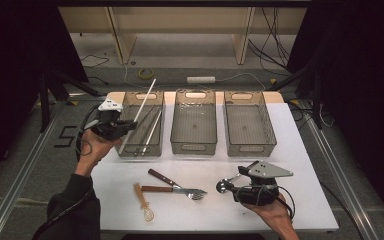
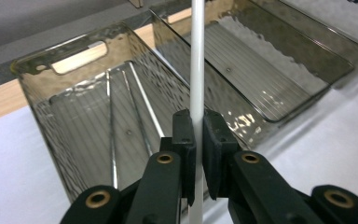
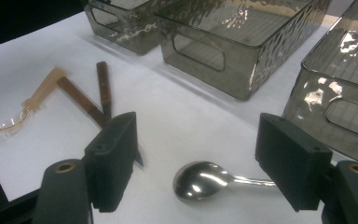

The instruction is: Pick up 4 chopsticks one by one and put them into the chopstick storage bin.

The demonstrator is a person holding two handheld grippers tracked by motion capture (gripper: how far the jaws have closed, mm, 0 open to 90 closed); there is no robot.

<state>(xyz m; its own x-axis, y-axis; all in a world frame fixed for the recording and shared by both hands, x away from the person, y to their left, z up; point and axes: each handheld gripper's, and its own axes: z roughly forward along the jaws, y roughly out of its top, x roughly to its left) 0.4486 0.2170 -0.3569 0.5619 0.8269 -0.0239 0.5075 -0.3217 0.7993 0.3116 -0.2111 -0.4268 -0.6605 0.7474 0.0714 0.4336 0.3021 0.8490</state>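
My left gripper point(image 1: 129, 126) is shut on a long white stick point(image 1: 139, 114), held slanted over the left grey bin point(image 1: 130, 150). In the left gripper view the pads point(image 2: 185, 135) pinch the white stick point(image 2: 196, 56) above that bin point(image 2: 37, 70), where several thin metal rods point(image 2: 140, 100) lie. My right gripper point(image 1: 235, 188) rests low over the table's front right, its jaws open. A shiny metal spoon point(image 3: 199, 179) lies on the white table between its pads point(image 3: 114, 154), the handle running toward the right-hand jaw.
Middle bin point(image 1: 194, 145) and right bin point(image 1: 250, 147) stand in a row beside the left one. A brown-handled fork point(image 1: 172, 190), a brown-handled knife point(image 1: 161, 177) and an amber plastic spoon point(image 1: 145, 204) lie at the table's front centre. The table edge point(image 1: 325, 210) is near my right hand.
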